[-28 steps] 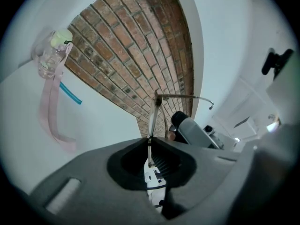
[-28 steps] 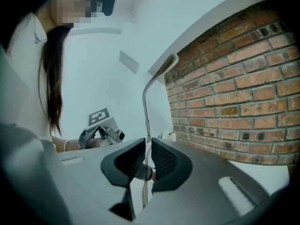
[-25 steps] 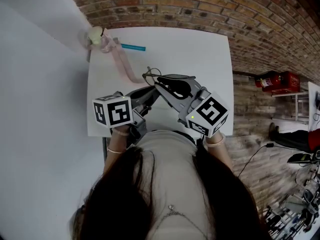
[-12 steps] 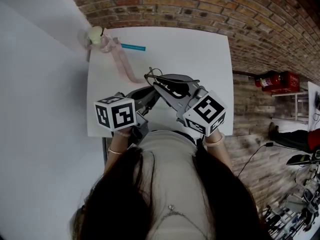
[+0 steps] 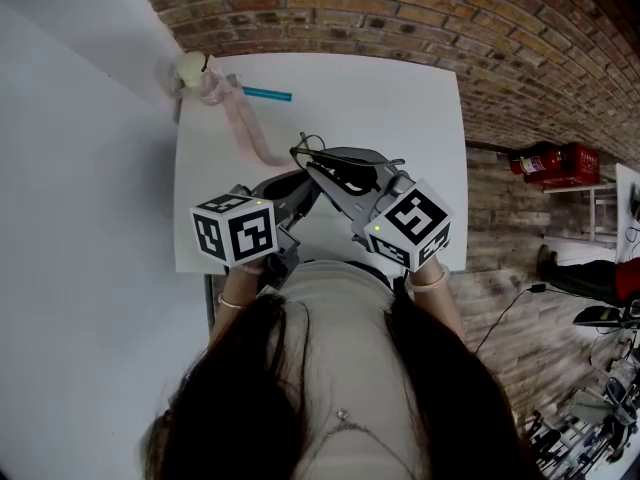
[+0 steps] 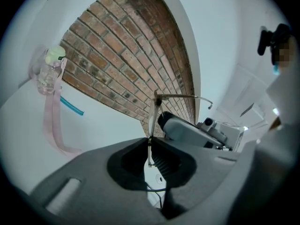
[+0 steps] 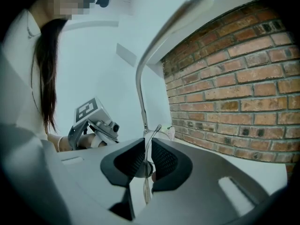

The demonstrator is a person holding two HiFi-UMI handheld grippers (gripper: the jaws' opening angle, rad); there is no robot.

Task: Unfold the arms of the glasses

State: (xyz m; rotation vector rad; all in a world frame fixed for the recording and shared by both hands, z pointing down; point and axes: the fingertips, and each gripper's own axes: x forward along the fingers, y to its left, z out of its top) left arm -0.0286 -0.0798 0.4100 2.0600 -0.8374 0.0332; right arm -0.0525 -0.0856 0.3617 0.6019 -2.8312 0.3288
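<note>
The thin wire-framed glasses are held above the white table between both grippers. My left gripper is shut on a thin part of the frame. In the left gripper view that wire rises from the jaws, and one arm sticks out to the right. My right gripper is also shut on the glasses. In the right gripper view a slim clear piece of the glasses is pinched at the jaws. The left gripper's marker cube faces it.
A small clear bottle with a pale cap and a pink strap lies at the table's far left corner, with a teal stick beside it. A brick wall runs behind the table. A white wall stands on the left.
The left gripper's cube has drifted a little right and toward me. The right gripper and the glasses have shifted slightly left. Both grips stay the same.
</note>
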